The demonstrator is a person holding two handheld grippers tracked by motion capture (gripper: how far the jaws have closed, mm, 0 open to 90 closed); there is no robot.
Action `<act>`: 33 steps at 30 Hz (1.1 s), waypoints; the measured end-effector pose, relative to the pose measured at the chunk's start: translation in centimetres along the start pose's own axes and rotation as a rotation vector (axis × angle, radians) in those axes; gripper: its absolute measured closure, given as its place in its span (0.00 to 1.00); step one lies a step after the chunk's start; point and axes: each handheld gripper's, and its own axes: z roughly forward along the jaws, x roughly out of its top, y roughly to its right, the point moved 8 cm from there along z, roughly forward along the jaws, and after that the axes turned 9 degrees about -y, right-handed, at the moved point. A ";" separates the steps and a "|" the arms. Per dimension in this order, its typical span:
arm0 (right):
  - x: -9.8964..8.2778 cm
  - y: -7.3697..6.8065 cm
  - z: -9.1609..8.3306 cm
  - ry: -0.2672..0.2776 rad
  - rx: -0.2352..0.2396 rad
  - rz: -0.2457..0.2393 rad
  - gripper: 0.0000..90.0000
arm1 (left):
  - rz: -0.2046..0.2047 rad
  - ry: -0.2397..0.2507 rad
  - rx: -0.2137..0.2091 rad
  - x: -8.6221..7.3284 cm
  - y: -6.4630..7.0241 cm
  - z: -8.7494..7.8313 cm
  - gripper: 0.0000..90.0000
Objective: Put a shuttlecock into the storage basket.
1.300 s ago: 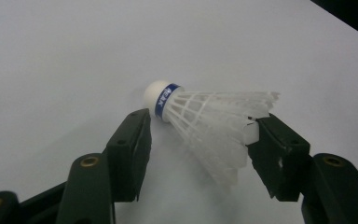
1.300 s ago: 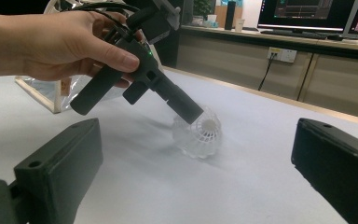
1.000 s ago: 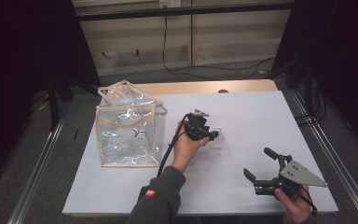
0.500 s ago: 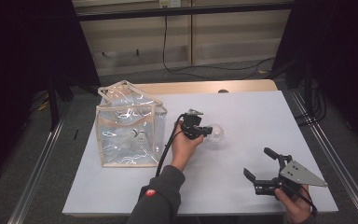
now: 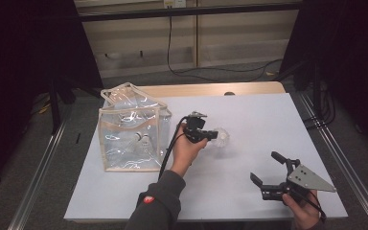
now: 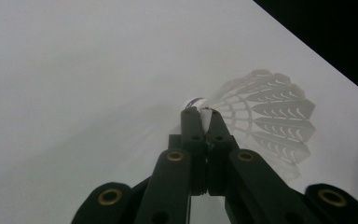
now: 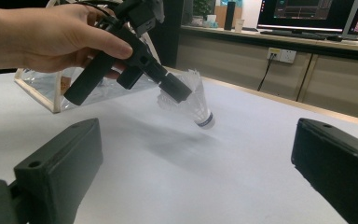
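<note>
Left claw (image 5: pixel 212 135) closed tight on shuttlecock (image 5: pixel 222 139), pinching near its cork end; skirt fanned out to one side in left gripper view. In right gripper view, shuttlecock lifted a little off counter (image 5: pixel 249 120), cork tilted down, shadow beneath. Jaws just closed within this last second, with shuttlecock between them.

Right claw (image 5: pixel 267 175) wide open, holding nothing, resting low at 4 o'clock of shuttlecock, well apart.

Clear bag (image 5: pixel 132 129) standing at 9 o'clock of left claw, mouth open upward, more shuttlecocks seemingly inside.

Probably step in hand: carry shuttlecock to bag and drop it in. To do well:
- Keep grip firm but not crushing; feathers bend easily.
- Lift above bag rim before moving toward 9 o'clock, so skirt does not catch on handles.
- Bring cork over open mouth, then open jaws.
- If bag wall folds in, steady rim with right claw.
</note>
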 end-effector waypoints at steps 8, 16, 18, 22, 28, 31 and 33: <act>0.1 0.0 0.1 0.002 -0.003 0.003 0.02 | -0.005 -0.021 -0.029 -0.1 0.3 -1.0 1.00; 0.0 -0.1 0.2 -0.001 0.002 0.001 0.02 | -0.001 -0.033 -0.047 0.0 0.8 -2.0 1.00; 0.0 -0.1 0.2 0.000 0.001 -0.001 0.02 | 0.000 -0.033 -0.053 0.2 0.8 -2.3 1.00; 0.0 -0.1 0.2 0.002 0.003 -0.001 0.02 | 0.000 -0.036 -0.057 0.3 1.0 -2.7 1.00; 0.0 -0.1 0.2 0.001 0.002 -0.001 0.02 | -0.006 -0.045 -0.062 0.5 1.0 -3.4 1.00; 0.0 -0.1 0.3 0.001 0.003 0.000 0.02 | -0.008 -0.049 -0.054 0.5 0.9 -3.7 1.00; 0.0 -0.1 0.2 -0.002 0.004 0.000 0.02 | -0.009 -0.048 -0.058 0.6 0.8 -3.9 1.00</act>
